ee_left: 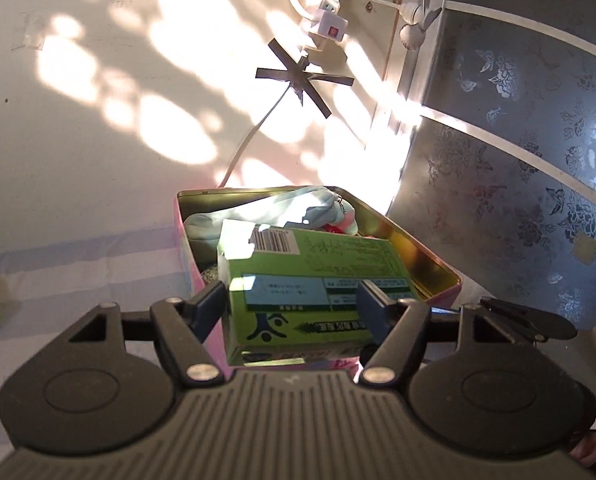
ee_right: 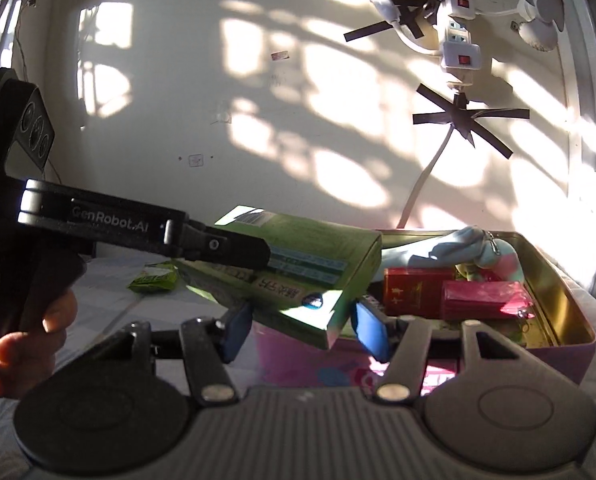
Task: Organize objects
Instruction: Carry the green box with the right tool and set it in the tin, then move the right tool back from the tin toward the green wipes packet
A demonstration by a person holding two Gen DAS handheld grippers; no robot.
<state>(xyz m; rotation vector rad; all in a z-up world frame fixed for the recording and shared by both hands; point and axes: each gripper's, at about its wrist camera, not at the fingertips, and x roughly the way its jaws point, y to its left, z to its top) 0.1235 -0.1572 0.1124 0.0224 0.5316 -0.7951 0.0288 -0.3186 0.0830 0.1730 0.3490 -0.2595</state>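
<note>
A green cardboard box point(ee_left: 306, 280) hangs tilted over the near left part of an open tin point(ee_left: 438, 264), pink outside and gold inside. My left gripper point(ee_left: 291, 306) is shut on the box, its blue pads pressing on the two long sides. In the right wrist view the same green box point(ee_right: 306, 256) sits between the blue pads of my right gripper point(ee_right: 302, 328), shut on its near end. One of the left gripper's fingers point(ee_right: 237, 250) lies along the box's side. The tin point(ee_right: 558, 352) holds a light blue plush pouch point(ee_right: 474, 248), a red box point(ee_right: 414, 292) and a pink packet point(ee_right: 486, 296).
The tin rests on a pale striped sheet point(ee_right: 109, 284) with a green snack packet point(ee_right: 153, 280) to its left. A person's hand point(ee_right: 17, 344) grips the left tool. White power strips point(ee_right: 458, 40) and a cable are taped to the sunlit wall. A dark floral panel point(ee_left: 518, 140) stands at the right.
</note>
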